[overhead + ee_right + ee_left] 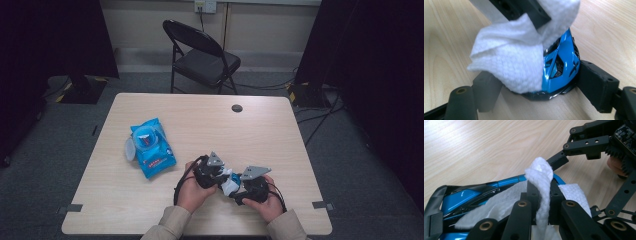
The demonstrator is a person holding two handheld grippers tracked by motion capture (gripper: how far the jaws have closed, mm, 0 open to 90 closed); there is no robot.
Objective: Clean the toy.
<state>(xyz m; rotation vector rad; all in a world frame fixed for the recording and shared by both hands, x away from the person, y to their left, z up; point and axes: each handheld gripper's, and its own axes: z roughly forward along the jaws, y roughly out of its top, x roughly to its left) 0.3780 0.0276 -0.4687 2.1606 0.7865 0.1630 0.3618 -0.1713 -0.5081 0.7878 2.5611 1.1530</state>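
Wiping the blue toy car with a wet wipe

Our right gripper clamps the blue toy car wide-jawed just above the tabletop; our left gripper, jaws nearly shut, pinches the white wipe, which we should press flat and drag slowly.

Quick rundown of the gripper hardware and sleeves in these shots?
Both handheld units, left gripper and right gripper, are black linkage frames with brass-coloured pivot bushings and blocky black jaw pads. Each carries a grey three-cornered plate on top and trails black cables. The person wears beige sleeves.
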